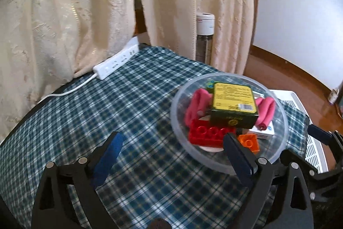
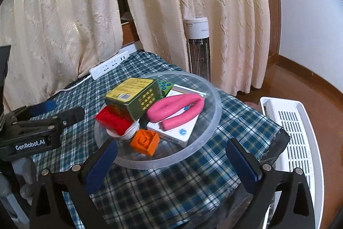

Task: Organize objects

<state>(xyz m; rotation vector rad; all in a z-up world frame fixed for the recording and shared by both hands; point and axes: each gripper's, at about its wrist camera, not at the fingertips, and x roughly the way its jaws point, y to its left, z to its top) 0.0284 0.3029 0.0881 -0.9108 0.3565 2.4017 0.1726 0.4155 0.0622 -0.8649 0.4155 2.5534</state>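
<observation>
A clear plastic bowl (image 1: pixel 278 104) (image 2: pixel 214 100) sits on the plaid tablecloth (image 1: pixel 128 100) (image 2: pixel 235 121). It holds a green and yellow box (image 1: pixel 233 104) (image 2: pixel 137 96), a pink bent foam tube (image 1: pixel 198 104) (image 2: pixel 178 108), a red brick (image 1: pixel 205 134) (image 2: pixel 113 119), an orange brick (image 1: pixel 249 143) (image 2: pixel 145 141) and a white box (image 1: pixel 265 132) (image 2: pixel 180 132). My left gripper (image 1: pixel 171 145) is open and empty, left of the bowl; it also shows in the right wrist view (image 2: pixel 62 111). My right gripper (image 2: pixel 171 149) is open and empty at the bowl's near rim.
A white power strip (image 1: pixel 116 61) (image 2: pixel 109 65) with its cord lies at the table's far edge by cream curtains (image 1: pixel 64 14) (image 2: pixel 64 14). A tower fan (image 1: pixel 204 40) (image 2: pixel 198 46) stands behind. A white slatted basket (image 2: pixel 298 132) (image 1: pixel 308 143) sits right of the table.
</observation>
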